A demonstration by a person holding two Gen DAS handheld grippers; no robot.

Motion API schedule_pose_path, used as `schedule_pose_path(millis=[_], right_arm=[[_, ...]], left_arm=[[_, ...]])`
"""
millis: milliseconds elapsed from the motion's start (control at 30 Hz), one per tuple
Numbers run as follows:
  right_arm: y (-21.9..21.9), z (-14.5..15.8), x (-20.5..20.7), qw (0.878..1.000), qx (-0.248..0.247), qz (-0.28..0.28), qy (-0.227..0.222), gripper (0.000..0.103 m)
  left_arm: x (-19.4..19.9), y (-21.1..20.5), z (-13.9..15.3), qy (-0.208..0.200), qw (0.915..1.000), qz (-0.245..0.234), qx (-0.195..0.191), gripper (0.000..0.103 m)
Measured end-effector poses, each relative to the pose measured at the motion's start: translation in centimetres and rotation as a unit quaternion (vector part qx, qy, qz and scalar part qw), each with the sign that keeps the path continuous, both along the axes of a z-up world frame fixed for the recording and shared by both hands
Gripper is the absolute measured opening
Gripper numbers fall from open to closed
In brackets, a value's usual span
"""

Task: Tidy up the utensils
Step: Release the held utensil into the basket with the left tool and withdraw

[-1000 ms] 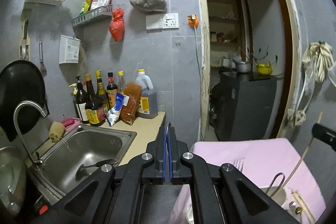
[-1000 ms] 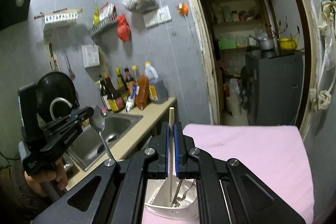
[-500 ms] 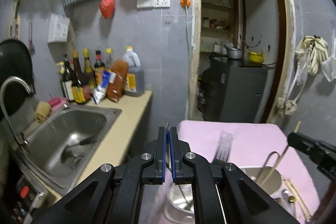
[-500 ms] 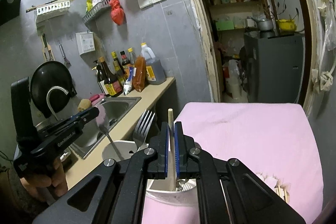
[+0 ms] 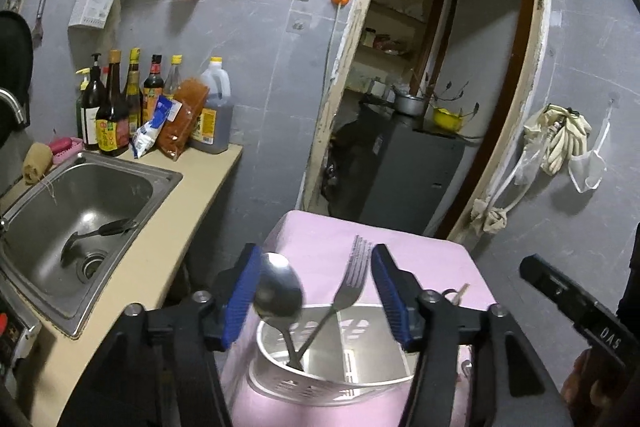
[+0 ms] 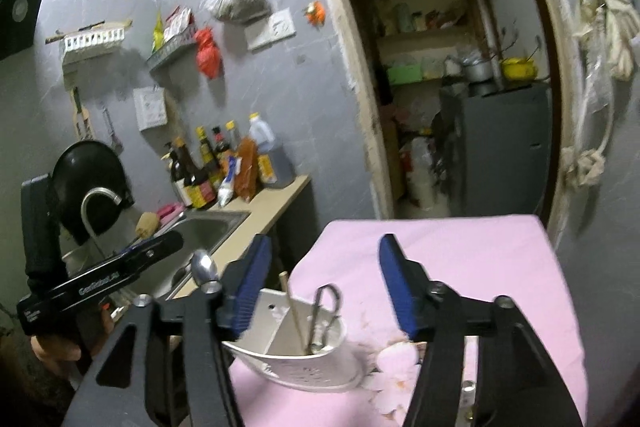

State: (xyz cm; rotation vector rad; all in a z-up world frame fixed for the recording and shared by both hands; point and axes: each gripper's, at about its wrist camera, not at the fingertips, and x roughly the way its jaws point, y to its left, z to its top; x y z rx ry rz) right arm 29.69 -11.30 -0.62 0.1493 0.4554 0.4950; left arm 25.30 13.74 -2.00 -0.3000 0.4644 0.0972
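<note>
My left gripper [image 5: 314, 291] hangs over a white slotted utensil holder [image 5: 320, 383] on the pink-covered table [image 5: 320, 239], and its jaws are opening. A metal spoon [image 5: 278, 293] and a fork [image 5: 352, 279] stand in the holder between the blue pads, with neither one gripped. My right gripper [image 6: 324, 279] is over the same holder [image 6: 296, 359], its jaws also opening. Below it a wooden chopstick [image 6: 292, 307] and a looped metal tool [image 6: 326, 307] lean free inside the holder.
To the left is a beige counter with a steel sink [image 5: 80, 195] that has a dark ladle in it. Sauce bottles [image 5: 116, 107] line the wall. An open doorway with a dark cabinet [image 5: 400, 171] lies behind the table. Small items lie on the cloth by the holder.
Both grippers were shut, the left on the spoon and the right on the chopstick. Both have now opened, leaving those utensils standing in the holder. The left gripper has tilted down over it.
</note>
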Motion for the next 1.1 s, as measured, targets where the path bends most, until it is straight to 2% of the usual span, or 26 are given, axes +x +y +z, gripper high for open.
schedule_pose_path(millis=[200,267,333,467,800,967,1100], right_arm=[[-3.5,2.0,-1.1,0.998,-0.01,-0.047,-0.033,0.078],[-4.6,2.5,-1.4,0.997,-0.017,-0.064,-0.041,0.092],[-5.6,2.9,-1.6,0.995,-0.023,-0.079,-0.05,0.095],[-8.0,3.3,-1.9,0.993,-0.034,-0.1,-0.061,0.099],[-13.9,2.6,-2.2,0.987,-0.053,-0.131,-0.072,0.099],[-16.3,0.9,-1.4,0.988,-0.059,-0.134,-0.054,0.099],[-18.4,-1.6,-0.3,0.988,-0.069,-0.136,-0.016,0.099]], left_arm=[[-0.7,-1.8,1.7,-0.026,0.9996,-0.008,0.007,0.082],[-0.9,-3.0,2.2,-0.036,0.9991,-0.013,0.016,0.089],[-1.2,-4.0,2.5,-0.048,0.9984,-0.011,0.028,0.095],[-1.5,-6.3,2.9,-0.067,0.9967,-0.011,0.045,0.101],[-1.8,-12.9,1.8,-0.072,0.9943,-0.034,0.07,0.101],[-1.6,-16.2,0.2,-0.065,0.9942,-0.041,0.076,0.101],[-1.0,-18.2,-1.8,-0.042,0.9945,-0.052,0.081,0.101]])
